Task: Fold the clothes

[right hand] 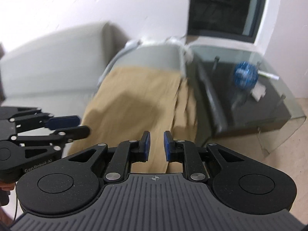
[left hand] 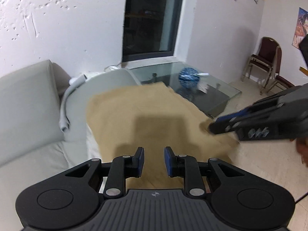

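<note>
**Lying across the sofa: a tan garment under two empty tools**

Being shown largest of all is a pale grey sofa (left hand: 28, 104), standing against a white wall, with its rounded armrest (left hand: 113, 80) at the far end. A tan garment (left hand: 146, 111) is being seen spread flat over the seat beside that armrest, its near edge hanging down over the front of the sofa toward the floor; in the right wrist view the cloth (right hand: 134, 96) is being seen with a long fold running down its right side. A dark window is being framed in the wall behind. Just beyond the armrest a glass desk (left hand: 221, 96) is standing on the light floor, and a blue ball-like object (left hand: 188, 77) is resting on it beside a small white item. Two dark red chairs (left hand: 265, 57) are being kept against the far right wall. A grey tube-like piece (left hand: 64, 111) is lying along the sofa back.

The left tool (left hand: 154, 160) is being held above the near part of the garment, its blue pads standing apart with nothing between them. The right tool (right hand: 156, 146) is likewise being held over the cloth with a gap between its pads and no fabric gripped. Both views are being blurred by motion.
</note>
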{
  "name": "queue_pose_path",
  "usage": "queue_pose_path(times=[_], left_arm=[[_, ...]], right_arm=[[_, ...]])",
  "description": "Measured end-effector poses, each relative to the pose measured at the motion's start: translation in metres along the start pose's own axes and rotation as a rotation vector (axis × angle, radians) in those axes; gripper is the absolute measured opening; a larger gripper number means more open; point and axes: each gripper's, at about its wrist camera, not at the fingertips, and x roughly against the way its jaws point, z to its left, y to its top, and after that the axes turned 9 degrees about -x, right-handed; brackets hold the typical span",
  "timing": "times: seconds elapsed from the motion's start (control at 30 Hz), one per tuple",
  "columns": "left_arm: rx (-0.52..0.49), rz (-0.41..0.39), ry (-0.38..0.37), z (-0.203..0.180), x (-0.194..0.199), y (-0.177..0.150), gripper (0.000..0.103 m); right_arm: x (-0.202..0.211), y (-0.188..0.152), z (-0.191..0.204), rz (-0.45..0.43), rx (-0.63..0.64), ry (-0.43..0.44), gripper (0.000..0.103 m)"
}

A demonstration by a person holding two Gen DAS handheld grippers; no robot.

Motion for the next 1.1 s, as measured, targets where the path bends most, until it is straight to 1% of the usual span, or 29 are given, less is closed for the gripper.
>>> queue_pose_path(times=[0.07, 0.13, 0.23, 0.33, 0.4, 0.43, 0.5, 0.53, 0.6, 0.63, 0.67, 0.7, 0.73, 0.77, 0.8, 0.83, 0.87, 0.9, 1.03, 1.1], left_arm=[[-0.023, 0.001, 0.035, -0.012, -0.011, -0.010, 0.022], [-0.004, 0.046, 0.076, -0.012, -0.037, -0.022, 0.022], [0.007, 0.091, 0.087, -0.012, -0.057, -0.031, 0.024], [-0.012, 0.107, 0.099, -0.015, -0.062, -0.033, 0.024], [-0.010, 0.118, 0.094, -0.012, -0.059, -0.029, 0.025], [0.003, 0.125, 0.092, -0.008, -0.055, -0.024, 0.028], [0.034, 0.139, 0.108, 0.001, -0.038, -0.011, 0.039], [0.047, 0.148, 0.124, 0.004, -0.029, -0.006, 0.045], [0.072, 0.160, 0.131, 0.008, -0.009, 0.000, 0.047], [0.098, 0.164, 0.124, 0.013, 0.006, 0.006, 0.051], [0.116, 0.167, 0.114, 0.016, 0.019, 0.009, 0.059], [0.133, 0.168, 0.104, 0.018, 0.032, 0.013, 0.062], [0.140, 0.161, 0.100, 0.019, 0.047, 0.015, 0.066], [0.146, 0.153, 0.098, 0.020, 0.063, 0.017, 0.069], [0.151, 0.145, 0.096, 0.020, 0.080, 0.019, 0.071], [0.157, 0.137, 0.093, 0.021, 0.096, 0.021, 0.076], [0.160, 0.132, 0.092, 0.020, 0.109, 0.021, 0.081], [0.163, 0.128, 0.092, 0.018, 0.122, 0.021, 0.082], [0.184, 0.074, 0.097, 0.010, 0.175, 0.020, 0.088], [0.184, 0.067, 0.107, 0.006, 0.194, 0.019, 0.088]], right_arm=[[-0.008, -0.017, 0.001, 0.005, 0.011, -0.020, 0.020], [-0.023, -0.027, -0.004, 0.003, -0.016, -0.031, 0.020], [-0.050, -0.038, -0.010, 0.041, -0.094, -0.044, 0.022], [-0.061, -0.046, -0.001, 0.060, -0.086, -0.084, 0.023], [-0.057, -0.043, 0.002, 0.068, -0.074, -0.088, 0.023], [-0.054, -0.041, 0.004, 0.072, -0.069, -0.089, 0.023], [-0.042, -0.036, 0.003, 0.062, -0.084, -0.076, 0.023], [-0.023, -0.031, 0.006, 0.034, -0.087, -0.071, 0.023], [0.008, -0.024, 0.013, -0.007, -0.072, -0.087, 0.025], [0.022, -0.022, 0.016, -0.016, -0.069, -0.094, 0.031], [0.030, -0.020, 0.017, -0.021, -0.069, -0.097, 0.035], [0.052, -0.018, 0.022, -0.023, -0.084, -0.105, 0.044], [0.065, -0.017, 0.025, -0.019, -0.099, -0.108, 0.053], [0.073, -0.016, 0.026, -0.014, -0.111, -0.109, 0.057], [0.088, -0.016, 0.029, -0.004, -0.135, -0.101, 0.064], [0.105, -0.017, 0.032, 0.006, -0.161, -0.093, 0.073], [0.119, -0.019, 0.035, 0.009, -0.179, -0.085, 0.079], [0.132, -0.021, 0.039, 0.007, -0.191, -0.082, 0.088], [0.178, -0.032, 0.061, 0.000, -0.204, -0.092, 0.091], [0.197, -0.038, 0.072, 0.007, -0.200, -0.111, 0.095]])
